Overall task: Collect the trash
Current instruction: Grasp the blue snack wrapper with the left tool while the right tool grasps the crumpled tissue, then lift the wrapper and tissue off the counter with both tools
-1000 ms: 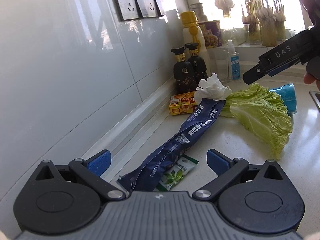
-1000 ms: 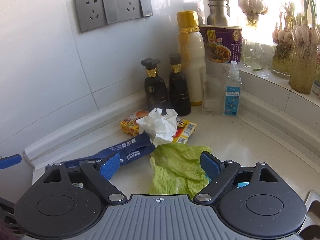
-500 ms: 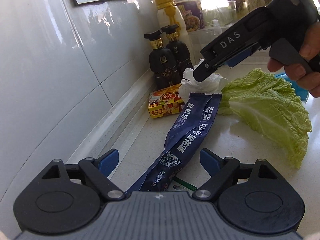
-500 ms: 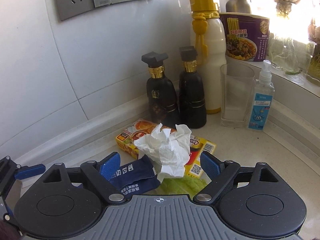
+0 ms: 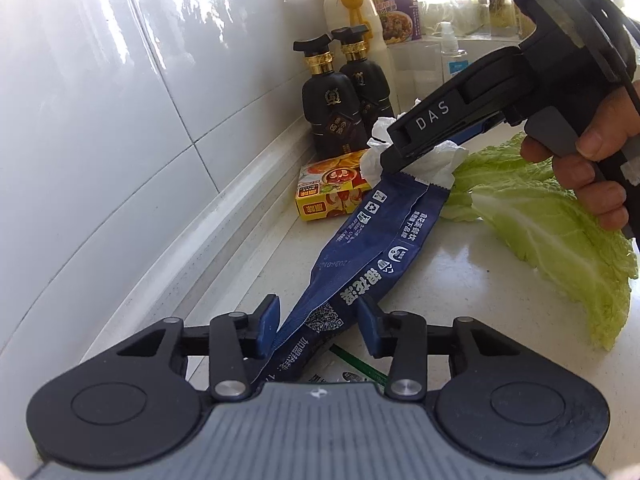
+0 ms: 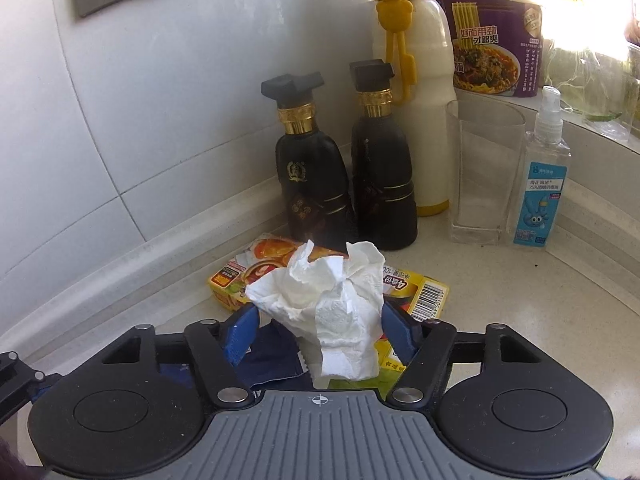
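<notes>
— Trash is spread along the back of the countertop: a crumpled white tissue, a long dark blue wrapper, a cabbage leaf and a small green-and-white sachet. Where do the grippers stand?

— Left gripper is low over the near end of the blue wrapper, its blue fingers on either side of it with a narrow gap. The left pad seems to touch the wrapper's edge; I cannot tell whether the pair is actually clamped on it.

— And the right one?

— Right gripper has the tissue between its fingers (both pads sit close against the paper's flanks). Whether they press it or only bracket it, I cannot tell. In the left wrist view the same tool comes in from the right, a hand on its trigger, its tip on the tissue.

— What is the tissue resting on?

— It stands partly on the far end of the blue wrapper and partly over a yellow seasoning box. Just behind are two black bottles, then a cream bottle with a yellow cap, a clear glass and a small spray bottle, with a purple noodle cup on the ledge.

— And the leaf?

— Lying flat to the right of the wrapper, its stem end touching the tissue.
</notes>
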### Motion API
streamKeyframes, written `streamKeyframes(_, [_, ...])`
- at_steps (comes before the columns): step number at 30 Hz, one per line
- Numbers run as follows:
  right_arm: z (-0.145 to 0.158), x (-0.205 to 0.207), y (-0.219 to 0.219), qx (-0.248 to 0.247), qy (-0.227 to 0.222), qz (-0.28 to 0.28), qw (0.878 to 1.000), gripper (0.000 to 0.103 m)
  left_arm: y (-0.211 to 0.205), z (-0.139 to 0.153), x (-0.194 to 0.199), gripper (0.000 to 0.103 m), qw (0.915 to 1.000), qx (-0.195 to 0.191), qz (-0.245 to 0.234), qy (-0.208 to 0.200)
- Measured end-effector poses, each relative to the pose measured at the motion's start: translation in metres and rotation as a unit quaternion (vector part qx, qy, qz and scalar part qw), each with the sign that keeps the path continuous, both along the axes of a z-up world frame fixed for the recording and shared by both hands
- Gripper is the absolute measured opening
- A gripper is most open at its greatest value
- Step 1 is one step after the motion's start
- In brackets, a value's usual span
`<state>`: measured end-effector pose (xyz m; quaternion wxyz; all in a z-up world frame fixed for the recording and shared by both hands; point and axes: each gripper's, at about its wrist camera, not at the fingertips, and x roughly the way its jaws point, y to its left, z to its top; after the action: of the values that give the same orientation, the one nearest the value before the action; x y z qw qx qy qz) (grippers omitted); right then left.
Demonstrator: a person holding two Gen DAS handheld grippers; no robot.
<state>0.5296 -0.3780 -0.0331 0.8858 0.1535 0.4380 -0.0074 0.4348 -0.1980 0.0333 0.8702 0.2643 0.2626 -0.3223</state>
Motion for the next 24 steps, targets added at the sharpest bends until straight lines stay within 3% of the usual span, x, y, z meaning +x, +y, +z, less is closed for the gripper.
streamKeyframes(2, [-0.002,-0.001,0.000,-0.004,-0.002,-0.002,1.000,0.049,0.001,0.001,0.000,0.025,1.0000,-0.002,0.005,0.001])
streamKeyframes(4, [-0.002,-0.002,-0.002,0.002,-0.007,-0.007,1.000,0.043,0.001,0.001,0.001,0.023,0.9999,-0.005,0.008,0.005])
streamKeyframes(6, [-0.002,-0.003,-0.002,0.006,-0.012,-0.009,1.000,0.036,0.000,0.001,0.000,0.015,1.0000,-0.003,0.007,0.005])
streamKeyframes(11, [0.000,-0.007,-0.004,0.015,-0.023,-0.015,1.000,0.027,-0.004,0.000,-0.003,0.006,0.9999,0.002,0.009,-0.006])
streamKeyframes(15, [0.005,-0.010,-0.007,0.023,-0.033,-0.017,0.999,0.021,-0.005,0.002,-0.005,0.004,0.9998,0.000,0.013,-0.012])
streamKeyframes(24, [0.026,-0.018,-0.011,0.024,-0.054,-0.023,0.998,0.019,-0.003,0.019,-0.013,0.003,0.9988,-0.011,0.022,-0.041])
